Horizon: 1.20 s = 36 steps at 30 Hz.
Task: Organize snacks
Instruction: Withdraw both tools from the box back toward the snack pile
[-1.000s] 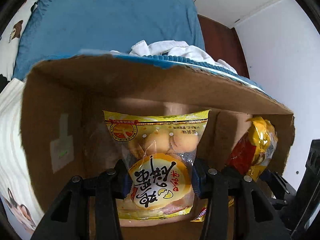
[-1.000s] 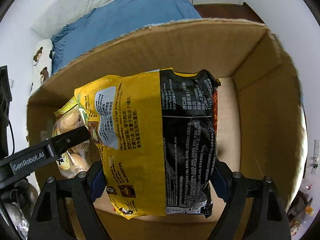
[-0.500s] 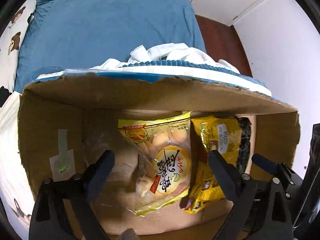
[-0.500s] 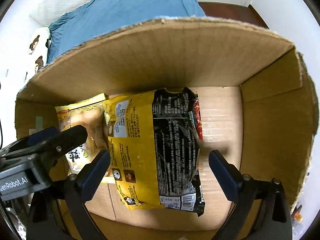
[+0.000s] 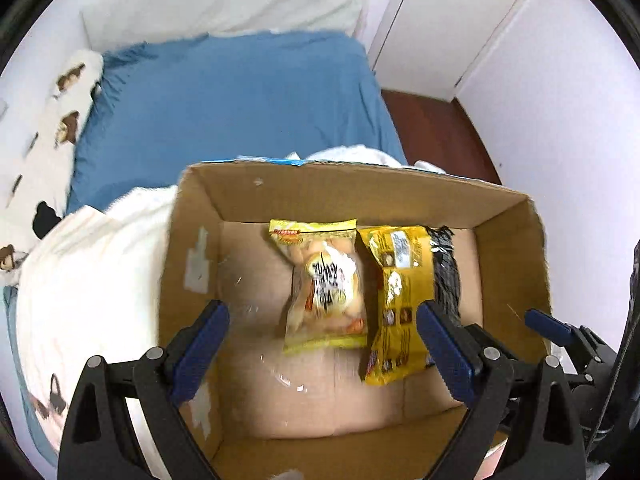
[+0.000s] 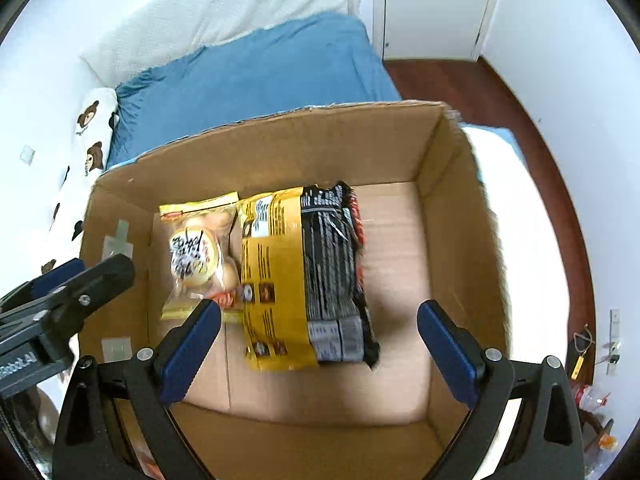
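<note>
Your corrugated cardboard box (image 6: 452,216) sits open-topped on the soft bed to collect snacks, the crinkly yellow-and-black packet (image 6: 304,276) lies flat on its floor touching the smaller clear bun pouch (image 6: 198,256), and your left gripper (image 5: 322,350) and right gripper (image 6: 318,346) hover above, spread wide and empty.
</note>
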Tool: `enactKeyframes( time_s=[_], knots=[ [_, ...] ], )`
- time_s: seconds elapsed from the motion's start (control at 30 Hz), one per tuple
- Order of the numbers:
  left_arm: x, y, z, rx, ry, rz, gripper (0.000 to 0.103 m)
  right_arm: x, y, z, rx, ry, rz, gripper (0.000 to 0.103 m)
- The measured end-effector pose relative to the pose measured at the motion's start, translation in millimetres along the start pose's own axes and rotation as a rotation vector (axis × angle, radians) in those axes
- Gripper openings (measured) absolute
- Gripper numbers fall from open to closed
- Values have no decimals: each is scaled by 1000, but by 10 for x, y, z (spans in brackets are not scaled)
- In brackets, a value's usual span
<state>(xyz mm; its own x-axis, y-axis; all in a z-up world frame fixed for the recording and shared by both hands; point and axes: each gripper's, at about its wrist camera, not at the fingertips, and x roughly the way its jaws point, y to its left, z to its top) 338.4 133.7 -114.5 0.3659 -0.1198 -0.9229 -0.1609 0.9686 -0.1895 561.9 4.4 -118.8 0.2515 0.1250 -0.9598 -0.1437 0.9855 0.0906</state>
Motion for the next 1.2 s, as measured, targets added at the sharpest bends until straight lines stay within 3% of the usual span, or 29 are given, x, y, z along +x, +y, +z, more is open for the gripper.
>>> enactKeyframes(
  time_s=[0.07, 0.43, 0.7, 0.97, 1.07, 1.2],
  knots=[
    [-158, -25, -130, 11, -32, 8, 96, -89, 242, -20, -5, -18, 0, 100],
    [-867, -136, -839, 38, -145, 30, 96, -1029, 471, -769, -46, -128, -2, 100],
    [-1248, -31, -1410, -21, -174, 16, 96, -1419, 485, -1356, -43, -142, 52, 100],
    [-1157, 338, -2180, -99, -96, 67, 96, -1039, 329, -2052, 37, -16, 122, 100],
    [-943, 586, -2508, -151, -35, 125, 96, -740, 327, -2268, 52, 53, 141, 101],
    [-566, 965, -2887, -257, 85, 136, 96, -405, 432, -2459, 40, 124, 173, 100]
  ],
)
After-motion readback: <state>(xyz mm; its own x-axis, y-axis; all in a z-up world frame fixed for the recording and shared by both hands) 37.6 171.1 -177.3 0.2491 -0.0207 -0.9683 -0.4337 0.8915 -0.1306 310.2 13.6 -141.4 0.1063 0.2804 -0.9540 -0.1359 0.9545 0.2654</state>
